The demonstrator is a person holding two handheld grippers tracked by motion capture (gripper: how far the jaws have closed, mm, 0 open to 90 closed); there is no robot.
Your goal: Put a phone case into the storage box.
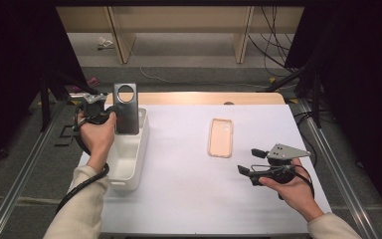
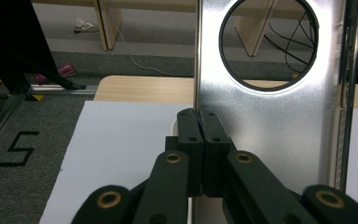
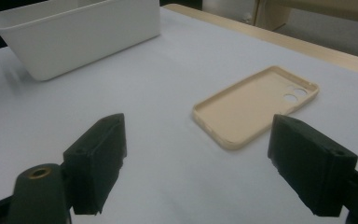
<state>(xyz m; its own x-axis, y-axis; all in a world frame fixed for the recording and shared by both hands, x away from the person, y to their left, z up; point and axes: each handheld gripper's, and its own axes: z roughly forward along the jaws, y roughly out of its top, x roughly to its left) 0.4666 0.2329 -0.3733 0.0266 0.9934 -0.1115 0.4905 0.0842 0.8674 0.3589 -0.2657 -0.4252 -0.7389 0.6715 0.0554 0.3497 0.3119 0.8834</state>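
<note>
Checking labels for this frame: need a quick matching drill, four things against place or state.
Things:
1. grey phone case
2. beige phone case
3. white bin
4. right gripper

Places or states:
A. lying flat mid-table
B. jaws open, nothing between them
C. held upright, clamped in the left gripper
D. at the table's left side

Pairs: 1-C, 2-A, 3-D, 4-B

The counter (image 1: 189, 199) is covered by a white sheet, with a strip of pale wood (image 1: 204, 98) showing along its far edge. Around it lies grey carpet (image 1: 25, 164), bearing a black mark like a figure five (image 2: 18, 148). Metal rails (image 1: 20, 172) run along both sides. Beyond stand light wooden furniture legs (image 1: 122, 42), with black cables (image 1: 271, 47) trailing on the floor. Dark curtains (image 1: 10, 74) hang at either side.
</note>
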